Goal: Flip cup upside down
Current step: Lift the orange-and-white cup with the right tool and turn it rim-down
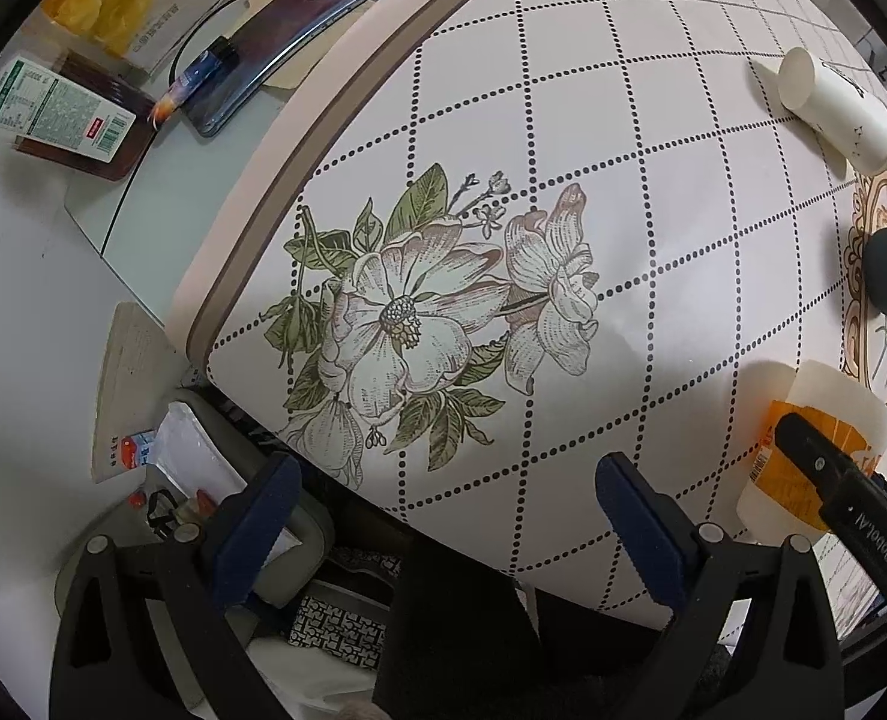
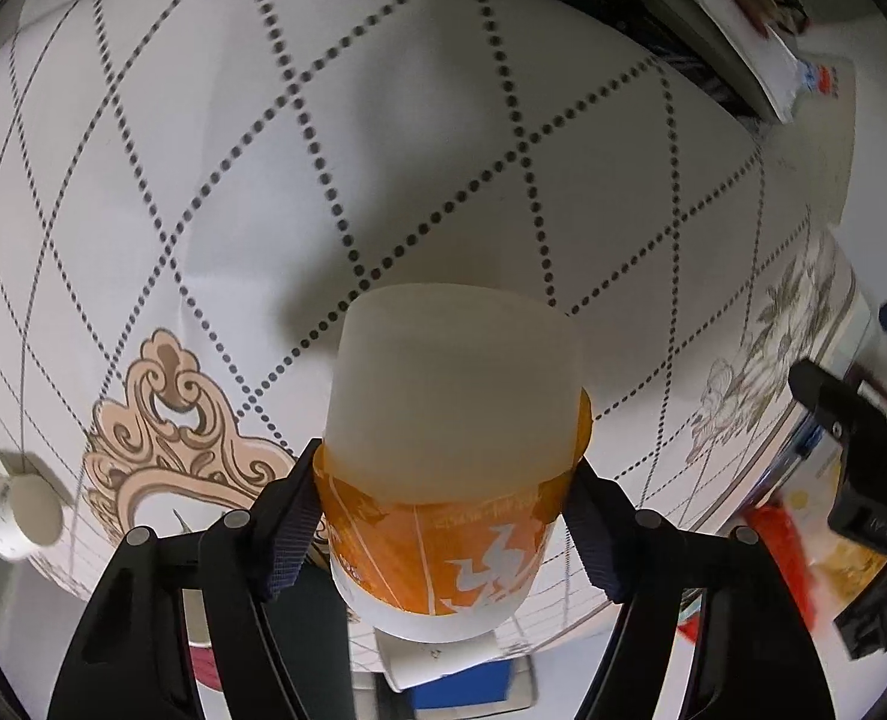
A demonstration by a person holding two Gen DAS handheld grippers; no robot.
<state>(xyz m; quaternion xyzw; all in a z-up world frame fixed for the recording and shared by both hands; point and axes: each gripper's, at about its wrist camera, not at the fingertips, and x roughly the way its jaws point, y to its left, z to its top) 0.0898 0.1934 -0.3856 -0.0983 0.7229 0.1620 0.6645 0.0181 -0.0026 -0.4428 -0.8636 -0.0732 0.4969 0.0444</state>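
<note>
Table (image 1: 563, 120): round top with a raised pale rim and a brown band; smooth white covering printed with a diamond grid of black dotted lines, a large flower-and-leaf motif (image 1: 419, 312) and a beige scrolled ornament (image 2: 167, 420).

Left gripper (image 1: 443, 528): black frame, dark blue ribbed pads; held low over the near edge of the table and pointing across it. Jaws stand wide apart with nothing between them.

Right gripper (image 2: 443, 510): same build, angled down toward the tabletop. Jaws are closed against opposite sides of the cup, pads pressing its orange band.

Cup (image 2: 455, 438): translucent, frosted white plastic, tapered, with an orange printed label bearing white graphics. Held in the right gripper above the patterned surface; the closed flat end points away from the camera, the white rim toward it. In the left wrist view the same cup (image 1: 803, 450) appears at the right edge beside the right gripper's black finger.

Paper cup (image 1: 833, 108): white, cylindrical, lying on its side at the far part of the table, well apart from the held cup.

Phone (image 1: 281, 54): dark and glossy, on the grey surface beyond the rim.

Packet (image 1: 59, 114): flat, dark red with a white and green label, near the phone.
</note>
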